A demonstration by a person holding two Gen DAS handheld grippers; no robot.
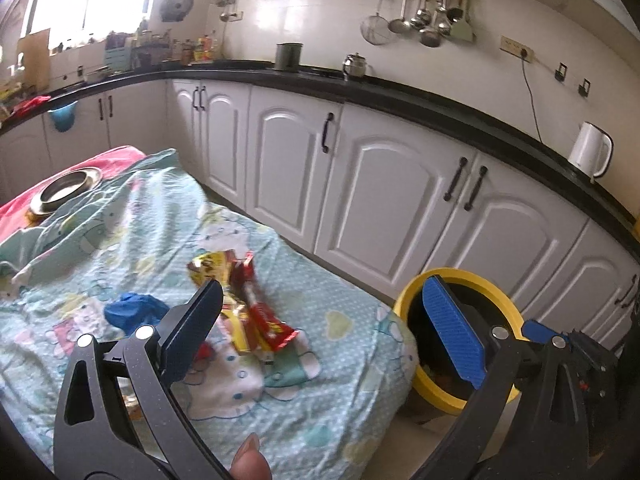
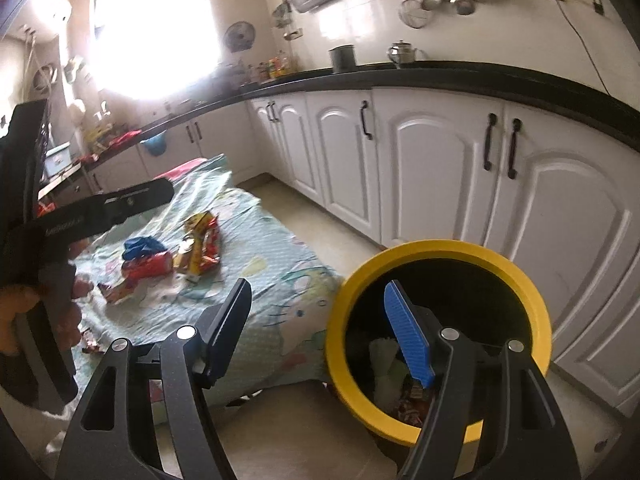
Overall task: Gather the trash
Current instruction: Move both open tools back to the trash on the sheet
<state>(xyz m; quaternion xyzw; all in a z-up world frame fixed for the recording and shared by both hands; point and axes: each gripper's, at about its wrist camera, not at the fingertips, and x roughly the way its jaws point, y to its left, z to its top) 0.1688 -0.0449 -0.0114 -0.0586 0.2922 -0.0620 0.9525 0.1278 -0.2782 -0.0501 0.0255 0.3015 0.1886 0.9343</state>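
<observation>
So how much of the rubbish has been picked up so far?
Some is done: crumpled scraps already lie inside the yellow-rimmed bin. In hand: nothing, as the left gripper and right gripper are both open and empty. Left: the red and yellow wrappers and the blue wad on the cloth.

Glossy foil wrappers lie on matt printed cloth.

black two-finger grippers with blue pads

left gripper and right gripper: silver rivets, ribbed blue pads, cut-out black arms.
</observation>
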